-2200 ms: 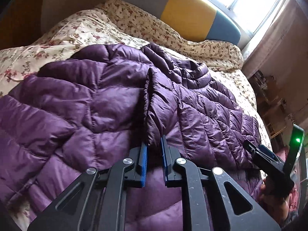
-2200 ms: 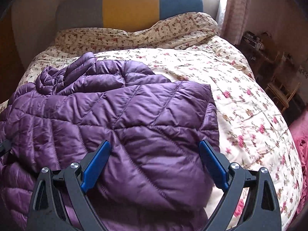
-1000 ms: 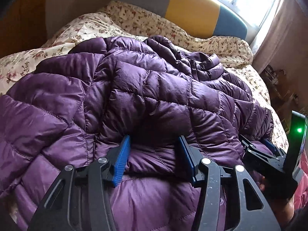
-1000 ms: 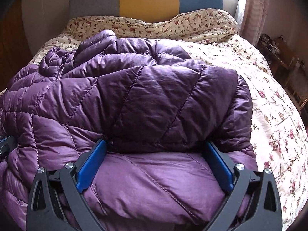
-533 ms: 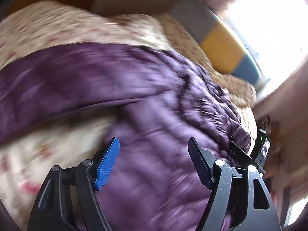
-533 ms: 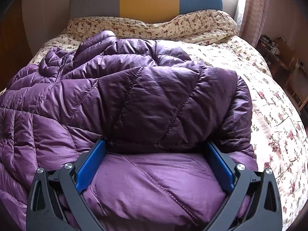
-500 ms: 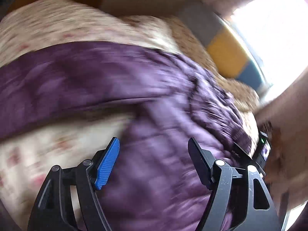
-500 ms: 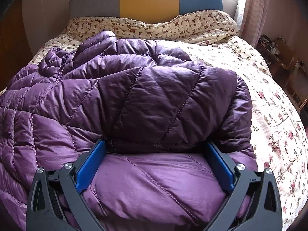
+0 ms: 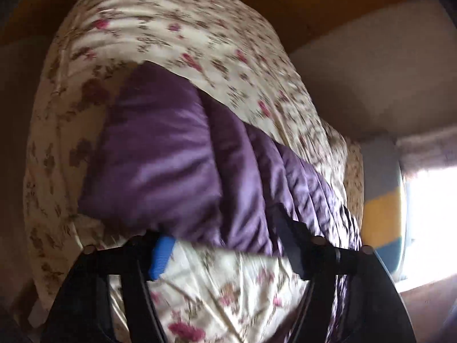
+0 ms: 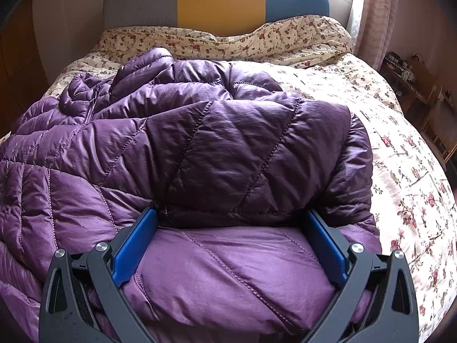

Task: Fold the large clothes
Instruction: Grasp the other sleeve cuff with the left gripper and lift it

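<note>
Floral quilt (image 10: 400, 171) under purple jacket (image 10: 228, 143)

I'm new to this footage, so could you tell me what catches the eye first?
A puffy purple quilted jacket sprawls across the floral bedspread, filling most of the right wrist view. The right gripper rests on its near edge, blue pads wide apart. Behind, a grey, yellow and blue headboard stands out.

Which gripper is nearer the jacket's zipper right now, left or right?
Probably right. The right gripper sits on the purple jacket, with the zipper up ahead to its left. The left gripper, its jaws closing, is at the jacket's edge over the floral quilt; no zipper shows there.
</note>
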`<state>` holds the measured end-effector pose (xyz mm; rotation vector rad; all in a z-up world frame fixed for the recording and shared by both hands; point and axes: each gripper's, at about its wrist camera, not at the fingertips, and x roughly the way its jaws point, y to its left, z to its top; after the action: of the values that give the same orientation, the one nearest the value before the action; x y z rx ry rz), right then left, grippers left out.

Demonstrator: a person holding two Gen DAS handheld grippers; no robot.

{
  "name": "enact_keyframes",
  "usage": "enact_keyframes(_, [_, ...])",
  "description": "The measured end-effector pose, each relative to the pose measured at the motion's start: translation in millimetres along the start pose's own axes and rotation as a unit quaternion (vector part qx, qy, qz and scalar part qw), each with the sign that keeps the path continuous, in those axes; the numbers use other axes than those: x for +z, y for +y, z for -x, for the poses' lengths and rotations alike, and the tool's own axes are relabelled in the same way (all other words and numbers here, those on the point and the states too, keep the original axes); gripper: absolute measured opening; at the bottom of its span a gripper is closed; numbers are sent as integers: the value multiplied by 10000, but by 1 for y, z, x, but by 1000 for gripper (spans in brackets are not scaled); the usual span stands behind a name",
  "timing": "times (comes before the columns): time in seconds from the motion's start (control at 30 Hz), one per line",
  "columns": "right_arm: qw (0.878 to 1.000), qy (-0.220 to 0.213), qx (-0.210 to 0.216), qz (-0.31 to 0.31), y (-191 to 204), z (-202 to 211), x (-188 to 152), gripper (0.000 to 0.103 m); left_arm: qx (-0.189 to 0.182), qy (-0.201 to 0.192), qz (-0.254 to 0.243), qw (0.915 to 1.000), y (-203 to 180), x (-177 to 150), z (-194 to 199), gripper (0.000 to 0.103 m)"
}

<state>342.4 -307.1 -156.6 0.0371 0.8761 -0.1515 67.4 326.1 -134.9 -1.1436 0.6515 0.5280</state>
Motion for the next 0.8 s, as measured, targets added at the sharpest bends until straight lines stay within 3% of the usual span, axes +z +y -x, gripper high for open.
enact_keyframes(0.07, [10000,-2,-1,0,0,0,0,101,70,-27,-178,9998,-6,4,-6,22])
enact_keyframes(0.13, [10000,-1,4,-3,-1,0,0,101,156,-75,-417,9990,-16,4,-8,16])
enact_keyframes(0.3, [10000,-4,11,-7,0,0,0,101,42,-162,-1310,9912,-62,6,-12,15])
enact_keyframes(0.43, [10000,-5,14,-9,-1,0,0,101,-253,-136,-1895,9815,-111,0,-25,15])
enact_keyframes(0.53, [10000,-5,17,-11,-1,0,0,101,-555,59,-2317,9712,-154,-15,-42,15])
enact_keyframes(0.57, [10000,-6,15,-10,-1,0,0,101,-688,162,-2485,9661,-171,-24,-49,8])
enact_keyframes(0.8, [10000,-7,26,-18,-2,0,0,101,-1364,933,-3216,9323,-262,-92,-99,8])
